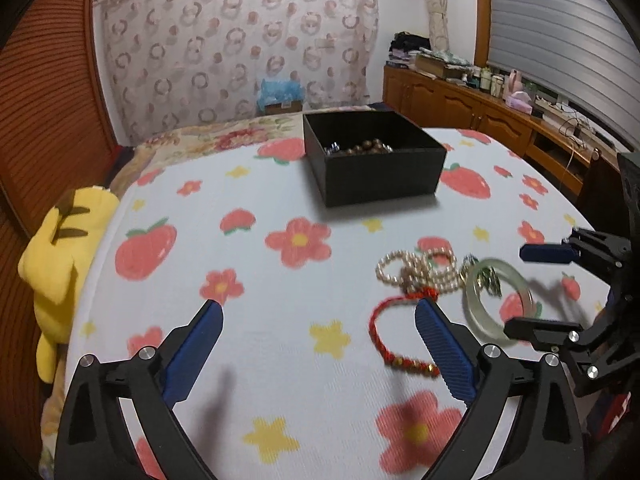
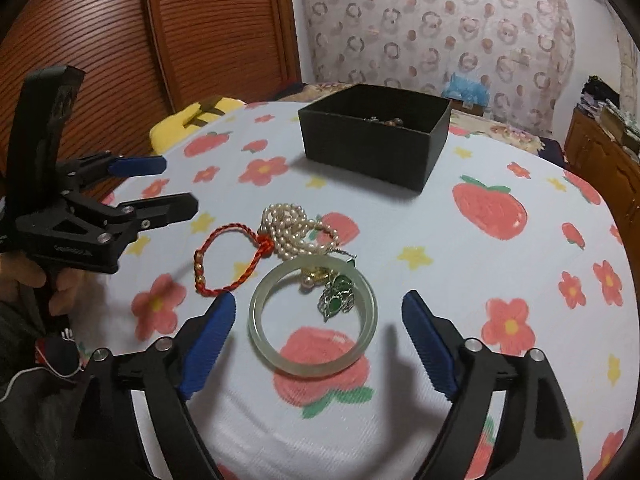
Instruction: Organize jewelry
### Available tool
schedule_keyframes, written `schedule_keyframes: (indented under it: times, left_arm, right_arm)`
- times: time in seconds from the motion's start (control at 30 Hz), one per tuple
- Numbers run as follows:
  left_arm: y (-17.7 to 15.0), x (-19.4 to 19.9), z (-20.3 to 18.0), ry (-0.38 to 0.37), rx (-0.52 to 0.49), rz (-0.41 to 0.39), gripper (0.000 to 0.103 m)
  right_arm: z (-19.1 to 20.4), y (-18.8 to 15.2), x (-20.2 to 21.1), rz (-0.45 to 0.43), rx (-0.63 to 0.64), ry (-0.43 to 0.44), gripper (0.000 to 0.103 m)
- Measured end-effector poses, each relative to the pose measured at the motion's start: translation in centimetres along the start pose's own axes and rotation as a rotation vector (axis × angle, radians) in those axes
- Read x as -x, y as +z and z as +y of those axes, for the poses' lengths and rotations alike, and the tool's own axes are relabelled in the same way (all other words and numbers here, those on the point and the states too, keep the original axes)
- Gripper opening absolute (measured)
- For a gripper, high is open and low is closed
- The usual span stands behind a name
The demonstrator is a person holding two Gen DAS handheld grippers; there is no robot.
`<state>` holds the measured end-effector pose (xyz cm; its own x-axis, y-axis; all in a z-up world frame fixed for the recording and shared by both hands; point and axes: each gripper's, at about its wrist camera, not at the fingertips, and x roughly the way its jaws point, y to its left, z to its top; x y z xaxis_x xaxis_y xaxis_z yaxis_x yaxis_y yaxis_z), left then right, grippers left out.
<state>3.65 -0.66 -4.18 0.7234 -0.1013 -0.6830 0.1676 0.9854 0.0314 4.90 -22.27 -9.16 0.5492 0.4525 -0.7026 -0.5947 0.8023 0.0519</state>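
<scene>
1. On a strawberry-print cloth [image 2: 460,240], a small heap of jewelry waits well short of the black box [image 2: 376,142], which already holds brown beads and some metal pieces — by the look of it, the place everything is meant to go.
2. The right gripper [image 2: 318,312] hovers low over the pale jade bangle [image 2: 314,316], fingers spread wide and holding nothing; the ring lies flat between the blue pads, apparently lined up for a pinch across its rim.
3. A green pendant [image 2: 338,300] lies inside the bangle's hoop, its long axis running roughly toward the camera, so a lift may drag it.
4. The pearl strand [image 2: 294,232] sits bunched just behind the bangle, with no clear direction.
5. The red cord bracelet [image 2: 228,260] lies beside them — knot touching the pearls, loop stretching away to the left.
6. The left gripper [image 1: 320,310] is also wide open and empty, held near the red cord.
</scene>
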Motion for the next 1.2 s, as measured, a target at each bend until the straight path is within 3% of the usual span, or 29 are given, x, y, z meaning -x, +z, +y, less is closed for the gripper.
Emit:
schedule_keyframes:
  times: [0.3, 0.43, 0.67, 0.87, 1.03, 1.2]
  left_arm:
    - [-1.6, -0.2, -1.7, -0.007, -0.044, 0.053, 0.093]
    - [-1.9, -0.5, -2.1, -0.004, -0.042, 0.070, 0.093]
    - [-1.4, -1.1, -2.8, -0.002, -0.033, 0.084, 0.093]
    - [-1.6, -1.8, -3.6, 0.064, -0.080, 0.110, 0.093]
    - [-2.0, -1.3, -2.6, 0.059, -0.056, 0.109, 0.093]
    - [-2.4, -0.8, -1.3, 0.027, -0.012, 0.113, 0.074]
  right_arm:
    - [0.3, 0.2, -1.2, 0.062, 0.020, -0.048, 0.089]
    - [0.5, 0.1, -1.5, 0.078, 0.041, -0.062, 0.074]
    - [0.7, -0.2, -1.5, 0.067, 0.040, -0.078, 0.074]
    - [0.7, -0.2, -1.5, 0.064, 0.034, -0.077, 0.074]
    - [0.8, -0.2, -1.5, 0.065, 0.034, -0.075, 0.075]
    - [0.8, -0.2, -1.5, 0.065, 0.035, -0.077, 0.075]
